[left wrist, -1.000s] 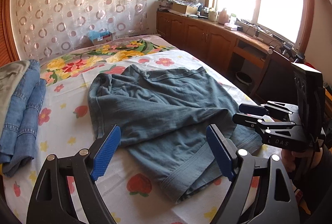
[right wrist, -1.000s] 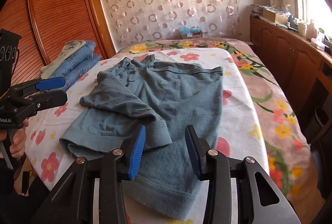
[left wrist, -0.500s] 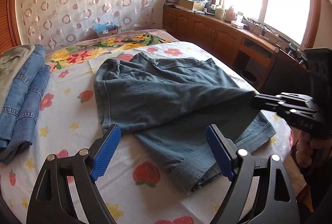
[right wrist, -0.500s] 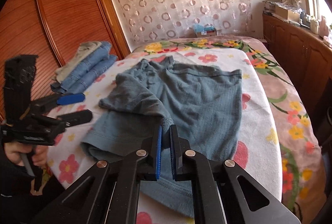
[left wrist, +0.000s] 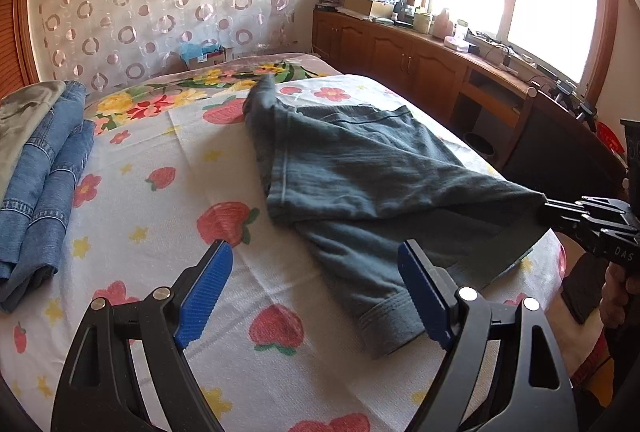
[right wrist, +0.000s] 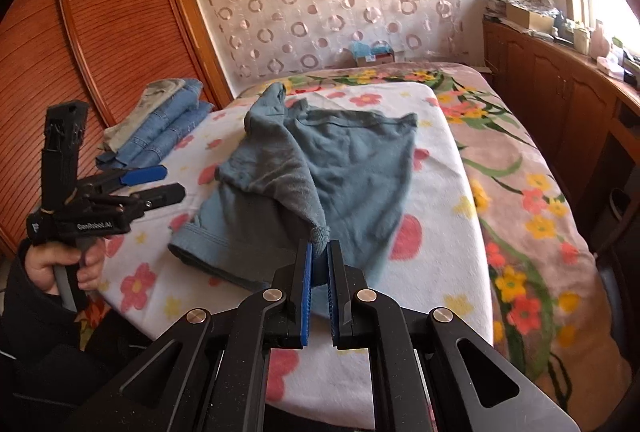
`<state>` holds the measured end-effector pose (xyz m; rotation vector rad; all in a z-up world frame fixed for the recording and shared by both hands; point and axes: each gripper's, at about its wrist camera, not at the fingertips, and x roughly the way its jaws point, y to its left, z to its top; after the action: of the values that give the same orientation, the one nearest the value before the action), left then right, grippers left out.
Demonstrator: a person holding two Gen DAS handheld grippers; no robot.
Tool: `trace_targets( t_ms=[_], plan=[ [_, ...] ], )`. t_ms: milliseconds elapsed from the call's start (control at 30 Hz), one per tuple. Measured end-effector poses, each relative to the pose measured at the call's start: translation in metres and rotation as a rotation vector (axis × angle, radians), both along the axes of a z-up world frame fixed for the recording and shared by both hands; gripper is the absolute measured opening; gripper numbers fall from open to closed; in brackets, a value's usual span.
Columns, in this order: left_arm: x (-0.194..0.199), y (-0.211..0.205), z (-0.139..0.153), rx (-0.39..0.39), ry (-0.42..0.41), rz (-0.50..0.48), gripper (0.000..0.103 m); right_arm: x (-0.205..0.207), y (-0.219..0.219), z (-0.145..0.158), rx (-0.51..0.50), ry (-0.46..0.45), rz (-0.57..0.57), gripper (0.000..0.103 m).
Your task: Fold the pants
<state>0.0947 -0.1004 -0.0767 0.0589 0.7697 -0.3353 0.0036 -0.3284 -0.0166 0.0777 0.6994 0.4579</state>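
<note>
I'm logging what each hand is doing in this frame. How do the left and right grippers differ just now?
The left gripper is open and holds nothing; the right gripper is shut on a corner of the teal pants. The left hovers over the bedsheet beside the pants' hem; the right has its corner lifted, the cloth stretched up off the bed. Both have black frames and blue pads.

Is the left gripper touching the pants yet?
Apart. In the left wrist view the left gripper hangs open, the pants lying beyond its fingertips, bedsheet showing between.
</note>
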Motion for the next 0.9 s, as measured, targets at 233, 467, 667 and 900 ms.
trace_targets(
  t_ms=[233, 467, 667, 900],
  plan=[
    [-0.001, -0.005, -0.004, 0.012, 0.007, -0.006, 0.085, 0.001, -0.006, -0.01, -0.001, 0.044, -0.032, 0.007],
    [0.0, -0.004, -0.006, 0.015, 0.012, 0.005, 0.085, -0.001, -0.006, -0.009, -0.001, 0.052, -0.029, 0.007],
    [0.002, -0.001, -0.008, 0.012, 0.017, 0.014, 0.085, -0.006, -0.005, -0.003, 0.034, 0.039, -0.003, 0.007],
    [0.0, 0.0, -0.012, 0.015, 0.022, 0.013, 0.085, 0.001, -0.01, -0.018, -0.001, 0.094, -0.045, 0.011]
  ],
)
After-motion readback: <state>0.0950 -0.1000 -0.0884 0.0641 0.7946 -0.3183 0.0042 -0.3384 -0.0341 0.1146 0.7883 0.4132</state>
